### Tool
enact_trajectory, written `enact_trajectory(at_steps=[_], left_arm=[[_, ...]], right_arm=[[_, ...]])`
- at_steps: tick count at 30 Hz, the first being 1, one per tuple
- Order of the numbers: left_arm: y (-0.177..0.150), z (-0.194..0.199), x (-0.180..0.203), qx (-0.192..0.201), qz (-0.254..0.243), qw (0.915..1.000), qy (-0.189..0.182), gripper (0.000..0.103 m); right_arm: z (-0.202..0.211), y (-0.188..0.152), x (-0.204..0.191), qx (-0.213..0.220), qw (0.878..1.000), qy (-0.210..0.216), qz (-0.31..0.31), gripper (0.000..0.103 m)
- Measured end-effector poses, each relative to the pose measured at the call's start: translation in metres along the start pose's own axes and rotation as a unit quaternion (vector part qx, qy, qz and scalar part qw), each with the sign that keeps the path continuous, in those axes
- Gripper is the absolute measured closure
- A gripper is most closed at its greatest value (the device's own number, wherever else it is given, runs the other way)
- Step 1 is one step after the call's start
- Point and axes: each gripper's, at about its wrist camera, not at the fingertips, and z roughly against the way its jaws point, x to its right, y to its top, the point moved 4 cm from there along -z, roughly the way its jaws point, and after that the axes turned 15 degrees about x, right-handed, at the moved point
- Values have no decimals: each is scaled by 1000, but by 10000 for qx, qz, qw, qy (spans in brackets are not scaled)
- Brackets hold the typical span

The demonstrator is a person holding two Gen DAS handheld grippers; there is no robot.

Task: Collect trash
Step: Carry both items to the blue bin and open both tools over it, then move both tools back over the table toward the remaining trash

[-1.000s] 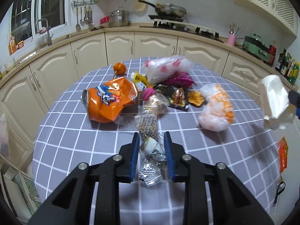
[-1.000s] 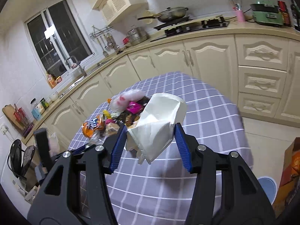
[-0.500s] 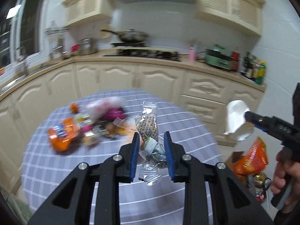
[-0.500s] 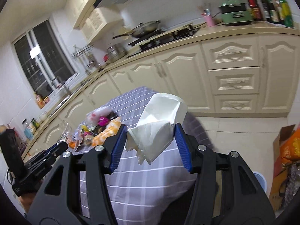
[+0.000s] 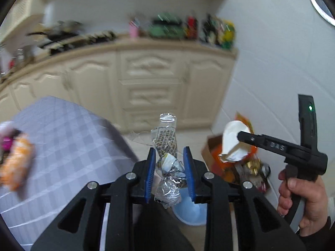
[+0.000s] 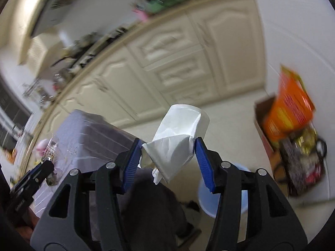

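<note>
My left gripper (image 5: 169, 171) is shut on a clear crinkled plastic wrapper (image 5: 166, 146) with a dotted print, held over the floor past the table's edge. My right gripper (image 6: 167, 159) is shut on a crumpled white paper cup (image 6: 178, 133); in the left wrist view that cup (image 5: 232, 140) hangs just above a cardboard box (image 5: 211, 146) filled with trash. The same box (image 6: 263, 125) holds an orange bag (image 6: 291, 108) in the right wrist view. A pale blue bin (image 5: 188, 209) sits on the floor below my left gripper.
The round table with its grey checked cloth (image 5: 62, 138) lies to the left, with an orange-and-white bag (image 5: 16, 167) on it. Cream kitchen cabinets (image 5: 150, 87) stand behind, a white wall (image 5: 272, 62) to the right. A hand (image 5: 301, 196) grips the right tool.
Both grippers have swung right, away from the table's trash pile to the floor area by the wall. The cardboard box and blue bin have come into view. Both grips are unchanged.
</note>
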Motion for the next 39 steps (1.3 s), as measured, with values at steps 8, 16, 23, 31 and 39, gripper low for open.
enact_trajectory(at_steps=[8,16,23,31,39], left_arm=[[-90,-110,55,-1354,-154,9889,-584,76],[-139,-165,68,-2128,-235,9734,-818,18],[-122,-149,52,-1722,-291,9834,-491,12],[-73,-100,45,-1025,-350,9937,-300,11],[-23,-44,37,-256,-314,9991,-125,11]], right_arm=[[-46,-55,86,-798,9927,-608,-674,51],[-70,-79,118,-1081,9844,-829,-1116,31],[-63,-79,115,-957,9853,-974,-1029,6],[-49,-56,80,-632,9914,-908,-699,6],[-22,-20,21,-173,9981,-503,-299,6]])
